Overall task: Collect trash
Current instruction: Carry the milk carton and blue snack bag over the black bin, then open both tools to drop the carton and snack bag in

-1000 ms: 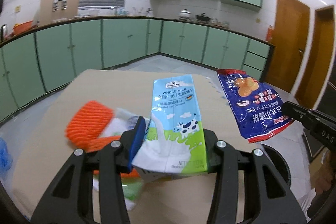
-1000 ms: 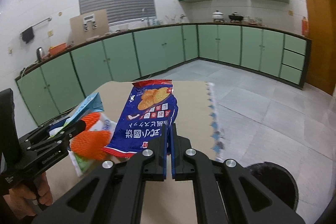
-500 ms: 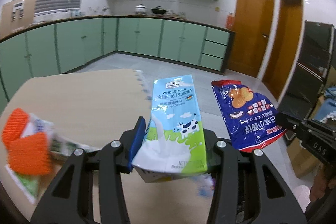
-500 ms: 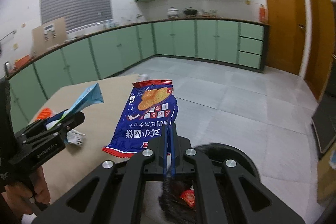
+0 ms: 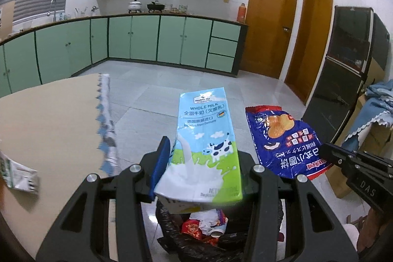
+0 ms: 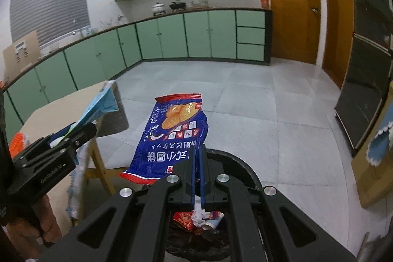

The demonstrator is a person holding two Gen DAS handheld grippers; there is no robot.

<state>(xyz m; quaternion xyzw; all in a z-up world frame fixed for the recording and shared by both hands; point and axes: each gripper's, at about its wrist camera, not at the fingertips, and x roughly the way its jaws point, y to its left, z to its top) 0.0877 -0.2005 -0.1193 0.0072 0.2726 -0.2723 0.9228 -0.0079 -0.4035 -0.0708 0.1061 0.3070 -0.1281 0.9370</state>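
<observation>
The trash bin, lined with a black bag, sits on the floor below both grippers, just off the edge of the worktop. Crumpled wrappers already lie inside it.

The left gripper is clamped on a flattened whole-milk carton, which stands up out of the jaws directly above the bin's mouth. The right gripper is pinched nearly shut on the lower edge of a blue cracker bag, also above the bin.

The step in hand looks like the drop. To do it well, centre each piece over the opening before releasing. The carton is stiff and long, so tipping it nose-down first should keep it from catching the rim. The bag is light and may flutter sideways, so release it low.

The bin's near rim and its full depth are hidden behind the gripper bodies in both views. A wrapper left on the worktop is blurred and cut off at the left edge, so what it is cannot be told.
</observation>
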